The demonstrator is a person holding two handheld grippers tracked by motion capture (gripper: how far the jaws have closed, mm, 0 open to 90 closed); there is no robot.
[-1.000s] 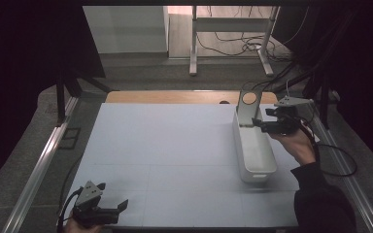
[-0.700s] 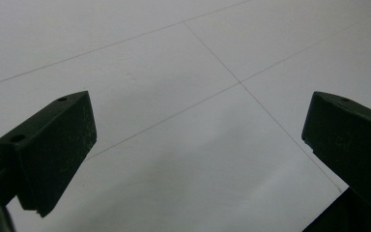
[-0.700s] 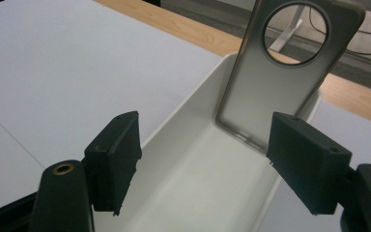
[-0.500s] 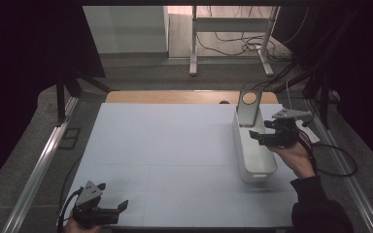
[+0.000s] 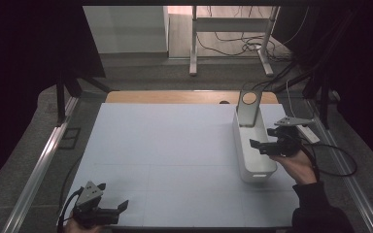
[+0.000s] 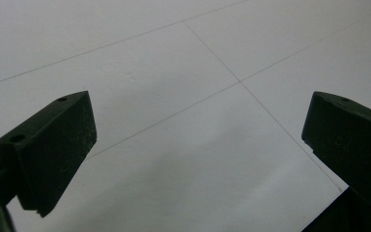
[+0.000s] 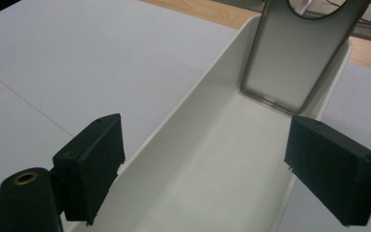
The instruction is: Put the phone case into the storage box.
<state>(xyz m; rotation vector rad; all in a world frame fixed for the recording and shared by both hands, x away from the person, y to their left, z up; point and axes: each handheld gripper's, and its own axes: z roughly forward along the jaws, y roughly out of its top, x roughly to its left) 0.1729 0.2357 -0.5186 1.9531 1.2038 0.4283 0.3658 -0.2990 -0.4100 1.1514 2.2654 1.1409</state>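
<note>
Plainly the white trough (image 5: 254, 150), long and thin-walled, looks light, stiff and slick, best pinched on a long rim; a grey case (image 7: 290, 58) leans at its far end; right gripper (image 5: 263, 146) gapes empty above it; left gripper (image 5: 121, 209), wide open, idles well apart.

The right gripper (image 5: 268, 144) slides down the right side of the frame, away from the grey phone case (image 5: 248, 108) at the far end of the white tray (image 5: 255, 167), and now hovers over the tray's middle, jaws apart.
</note>
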